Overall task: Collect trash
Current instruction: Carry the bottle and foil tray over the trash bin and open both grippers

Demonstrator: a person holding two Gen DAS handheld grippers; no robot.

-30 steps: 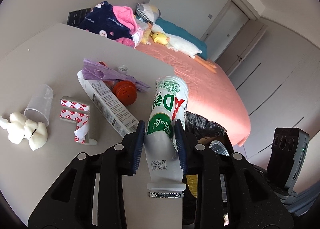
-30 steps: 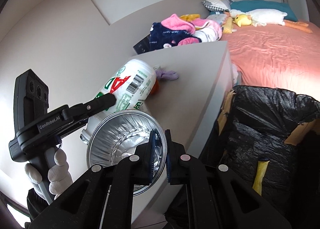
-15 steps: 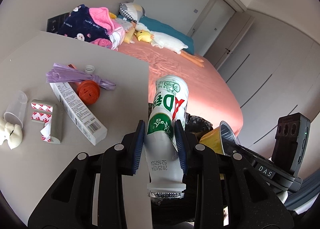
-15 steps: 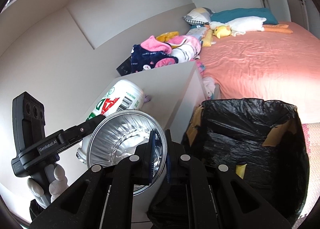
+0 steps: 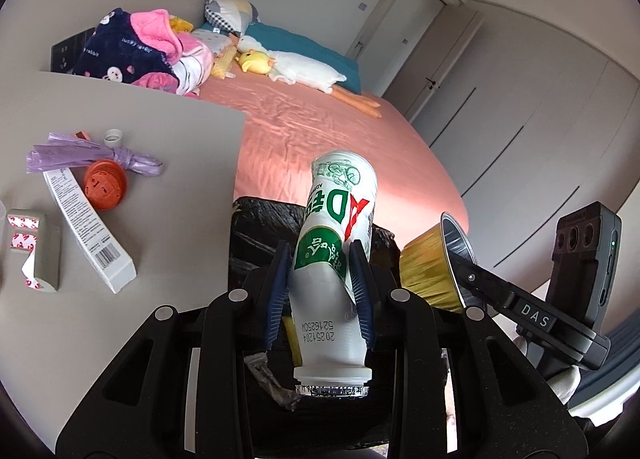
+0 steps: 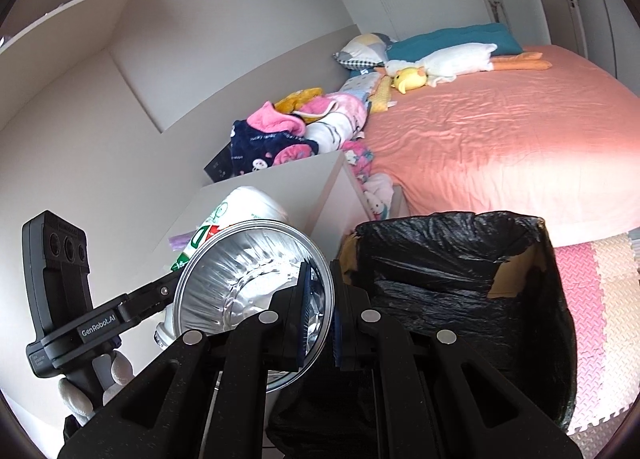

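My left gripper (image 5: 320,291) is shut on a white AD drink bottle (image 5: 336,255) with green and red print, held bottom-forward above the near rim of a black-lined trash bin (image 5: 264,219). My right gripper (image 6: 318,299) is shut on the rim of a foil cup (image 6: 248,279), silver inside and gold outside (image 5: 430,271), held beside the bin (image 6: 460,271). The bottle (image 6: 236,211) shows behind the cup in the right wrist view. More trash lies on the grey table (image 5: 180,187): a purple bag (image 5: 80,155), an orange lid (image 5: 105,183), a long white box (image 5: 86,227).
A tape strip piece (image 5: 34,249) and a small white cap (image 5: 113,135) also lie on the table. A pink bed (image 6: 500,147) with plush toys and folded clothes (image 6: 296,131) stands behind the bin. Foam floor mats (image 6: 600,299) lie right of the bin.
Both grippers have moved off the table side toward the bin; the bottle now hangs over the bin's edge and the foil cup has come up beside it.
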